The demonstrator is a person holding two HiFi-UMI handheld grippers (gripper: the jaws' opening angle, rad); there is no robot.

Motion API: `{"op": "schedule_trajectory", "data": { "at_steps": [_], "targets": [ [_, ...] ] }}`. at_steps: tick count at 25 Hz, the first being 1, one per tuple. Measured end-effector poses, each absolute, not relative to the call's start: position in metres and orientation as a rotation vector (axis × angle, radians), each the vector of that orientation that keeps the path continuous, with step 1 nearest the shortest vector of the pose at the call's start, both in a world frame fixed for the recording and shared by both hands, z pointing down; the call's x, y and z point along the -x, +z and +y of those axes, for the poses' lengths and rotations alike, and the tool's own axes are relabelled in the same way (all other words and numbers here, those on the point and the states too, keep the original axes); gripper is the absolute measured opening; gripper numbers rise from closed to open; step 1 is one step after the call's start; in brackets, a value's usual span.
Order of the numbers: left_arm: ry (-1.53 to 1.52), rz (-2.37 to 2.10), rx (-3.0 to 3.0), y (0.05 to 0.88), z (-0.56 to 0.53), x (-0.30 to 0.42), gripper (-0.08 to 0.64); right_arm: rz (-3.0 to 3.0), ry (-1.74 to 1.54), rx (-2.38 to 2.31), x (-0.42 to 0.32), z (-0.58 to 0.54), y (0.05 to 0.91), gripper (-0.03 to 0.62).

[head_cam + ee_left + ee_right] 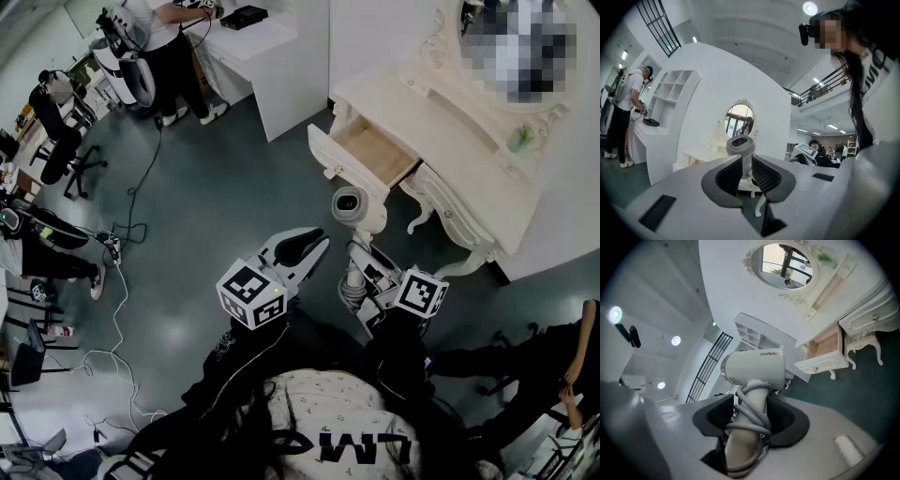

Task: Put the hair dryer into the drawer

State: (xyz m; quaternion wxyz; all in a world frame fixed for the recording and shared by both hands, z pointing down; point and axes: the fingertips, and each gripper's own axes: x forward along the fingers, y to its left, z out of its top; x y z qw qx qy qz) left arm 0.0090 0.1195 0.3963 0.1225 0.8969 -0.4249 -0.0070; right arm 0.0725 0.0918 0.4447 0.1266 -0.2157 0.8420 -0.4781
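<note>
Right gripper view, right gripper (751, 405) clamped on white "ZEABO" hair dryer (757, 366), left gripper (747, 171) open, empty

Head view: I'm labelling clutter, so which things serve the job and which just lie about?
Job: white hair dryer with wrapped grey cord; open wood-lined white drawer; right hand-held gripper holding it.
Lying about: black office chair; black flat box; white desk.

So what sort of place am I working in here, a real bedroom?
Probably a staged set in a lab or studio hall, not a home: a white dressing table with an oval mirror stands on a grey floor, with loose cables and office chairs nearby.
</note>
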Motion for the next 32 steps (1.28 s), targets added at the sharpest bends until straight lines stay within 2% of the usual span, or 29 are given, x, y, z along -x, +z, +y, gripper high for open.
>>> {"op": "schedule_trajectory", "data": {
  "at_steps": [32],
  "targets": [
    [0.015, -1.215, -2.623, 0.4, 0.109, -0.027, 0.055, 2.427, -1.419, 0.622, -0.088, 0.084, 0.45, 0.23]
  ]
}}
